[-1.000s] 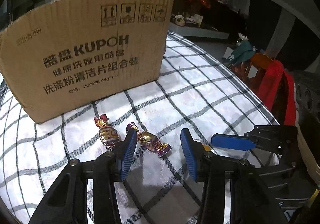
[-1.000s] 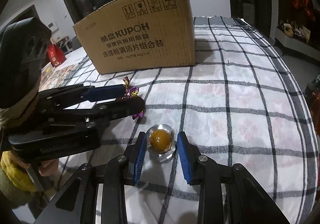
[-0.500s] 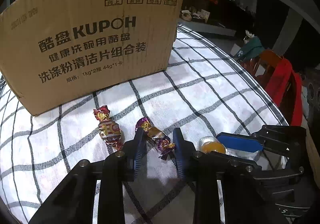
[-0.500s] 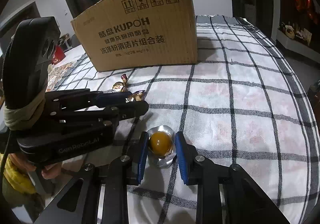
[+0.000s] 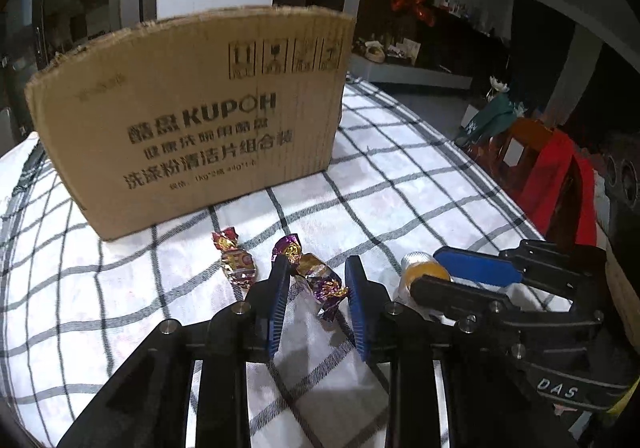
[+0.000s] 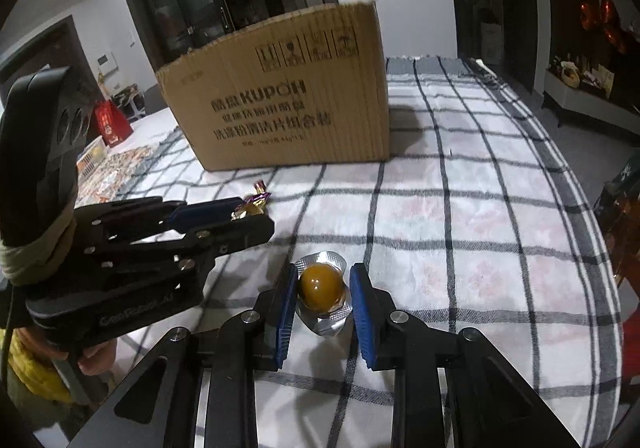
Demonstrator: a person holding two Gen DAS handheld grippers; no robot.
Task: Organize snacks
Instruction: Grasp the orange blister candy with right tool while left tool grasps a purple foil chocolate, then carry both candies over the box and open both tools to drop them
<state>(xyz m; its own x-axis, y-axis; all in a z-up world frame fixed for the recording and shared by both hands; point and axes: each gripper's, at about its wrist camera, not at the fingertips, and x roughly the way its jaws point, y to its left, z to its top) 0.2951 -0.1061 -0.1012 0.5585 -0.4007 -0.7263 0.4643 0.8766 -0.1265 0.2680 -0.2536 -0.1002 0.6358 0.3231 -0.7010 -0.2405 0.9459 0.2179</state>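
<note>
On checked cloth (image 5: 120,288) — left jaws pinch crinkly foil candy (image 5: 316,276); right jaws clamp round amber jelly cup (image 6: 322,288).

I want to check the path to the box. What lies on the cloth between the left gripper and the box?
Left wrist view: only bare checked cloth lies between the left gripper and the box; a loose candy lies aside.

Two foil-wrapped candies: one (image 5: 239,263) lying at the left, one (image 5: 316,276) beside it to the right. One orange jelly cup (image 6: 321,287). One cardboard box (image 5: 192,120) at the far side. All sit over one checked cloth (image 6: 460,232).
</note>
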